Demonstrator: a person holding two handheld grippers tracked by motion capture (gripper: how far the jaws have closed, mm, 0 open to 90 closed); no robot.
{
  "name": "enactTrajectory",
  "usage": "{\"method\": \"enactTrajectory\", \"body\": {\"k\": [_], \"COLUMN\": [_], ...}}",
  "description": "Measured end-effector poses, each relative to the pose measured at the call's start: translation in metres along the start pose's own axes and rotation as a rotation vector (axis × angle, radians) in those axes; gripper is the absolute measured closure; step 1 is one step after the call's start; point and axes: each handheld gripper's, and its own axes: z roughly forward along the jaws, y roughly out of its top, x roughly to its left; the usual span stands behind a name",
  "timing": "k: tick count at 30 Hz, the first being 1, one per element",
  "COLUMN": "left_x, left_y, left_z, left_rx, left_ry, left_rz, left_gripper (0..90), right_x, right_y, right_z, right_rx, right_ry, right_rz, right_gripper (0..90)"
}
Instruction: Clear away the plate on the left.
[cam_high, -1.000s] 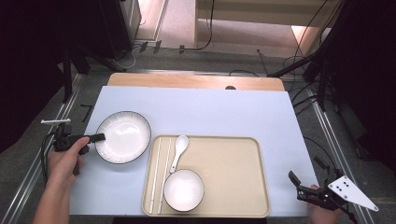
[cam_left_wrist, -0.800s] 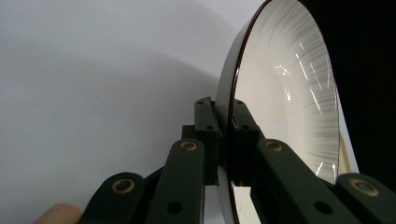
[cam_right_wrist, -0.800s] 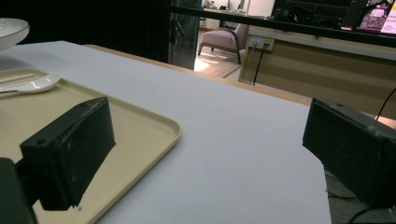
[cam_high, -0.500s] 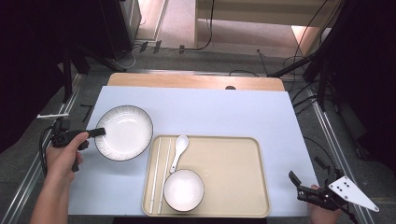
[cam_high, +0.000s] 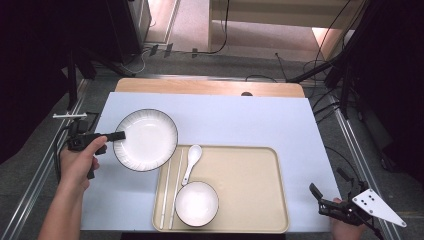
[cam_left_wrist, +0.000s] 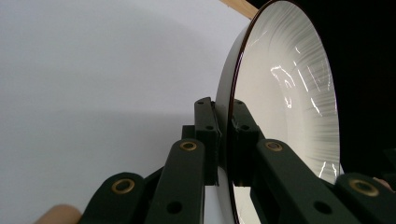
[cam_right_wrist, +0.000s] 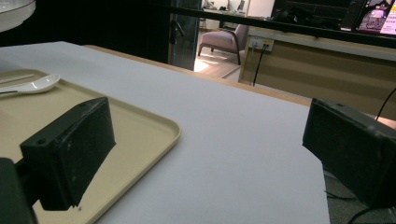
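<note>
A white plate with a thin dark rim hangs over the left part of the table, lifted and overlapping the tray's corner. My left gripper is shut on its left rim; in the left gripper view both jaws pinch the plate's edge. A beige tray lies at the front centre with a small white bowl, a white spoon and a pair of chopsticks on it. My right gripper stands open at the table's front right corner, nothing between its jaws.
The table carries a pale blue-white mat with a wooden strip along the far edge. Metal rails run down both sides. Cables lie on the floor beyond the table.
My left gripper has lifted the plate and carried it to the right, toward the tray. The right gripper has stayed in place.
</note>
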Motion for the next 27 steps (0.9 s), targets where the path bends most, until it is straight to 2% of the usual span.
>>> {"method": "enactTrajectory", "body": {"k": [11,27], "left_x": [-0.027,-0.06], "left_y": [0.001,-0.005], "left_z": [0.032,0.086], "left_rx": [0.049,0.118], "left_ry": [-0.02,-0.066], "left_rz": [0.041,0.076], "left_gripper": [85.3,85.2], "right_x": [-0.001,-0.002], "right_y": [0.0,0.0], "right_z": [-0.001,-0.002], "right_rx": [-0.005,-0.009], "right_ry": [0.0,0.0], "right_rz": [0.001,0.002], "right_gripper": [2.5,2.5]}}
